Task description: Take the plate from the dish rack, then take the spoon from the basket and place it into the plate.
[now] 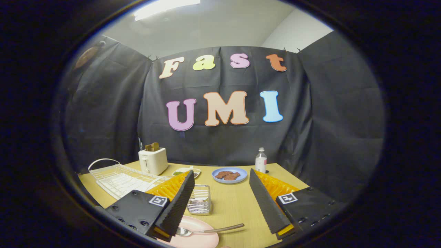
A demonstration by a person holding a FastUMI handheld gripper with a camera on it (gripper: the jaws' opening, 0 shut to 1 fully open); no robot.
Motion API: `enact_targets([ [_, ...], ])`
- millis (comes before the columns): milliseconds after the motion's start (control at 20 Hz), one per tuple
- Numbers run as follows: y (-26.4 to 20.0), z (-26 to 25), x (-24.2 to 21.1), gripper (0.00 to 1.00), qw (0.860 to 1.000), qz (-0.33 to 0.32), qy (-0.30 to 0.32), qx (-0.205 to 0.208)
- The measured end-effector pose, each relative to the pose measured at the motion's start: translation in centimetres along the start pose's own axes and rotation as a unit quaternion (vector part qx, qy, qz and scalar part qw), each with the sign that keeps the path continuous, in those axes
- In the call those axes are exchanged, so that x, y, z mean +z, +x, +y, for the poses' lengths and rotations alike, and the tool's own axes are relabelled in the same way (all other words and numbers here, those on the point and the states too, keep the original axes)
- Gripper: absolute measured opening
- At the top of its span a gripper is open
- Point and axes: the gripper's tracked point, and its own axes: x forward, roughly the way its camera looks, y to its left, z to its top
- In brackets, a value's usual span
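A pink plate (196,237) lies on the wooden table under my left finger. A metal spoon (208,230) rests on it, bowl on the plate, handle sticking out past the plate's rim toward the right finger. My gripper (220,203) hangs open above them with nothing between its fingers. A small wire basket (200,199) stands just beyond the plate, beside the left finger. The white dish rack (120,177) sits further back on the left, with no plate seen in it.
A white toaster (153,160) with bread stands at the back left. A small dish (186,171) sits next to it. A blue plate (229,175) with brown food and a bottle (260,160) stand at the back, near the black cloth wall.
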Motion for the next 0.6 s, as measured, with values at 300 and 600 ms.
enact_targets([
  [300,0.5,1.7,-1.4,1.0,0.999,0.021,0.005,0.025],
  [600,0.7,2.0,-1.7,1.0,0.999,0.028,0.004,0.024],
])
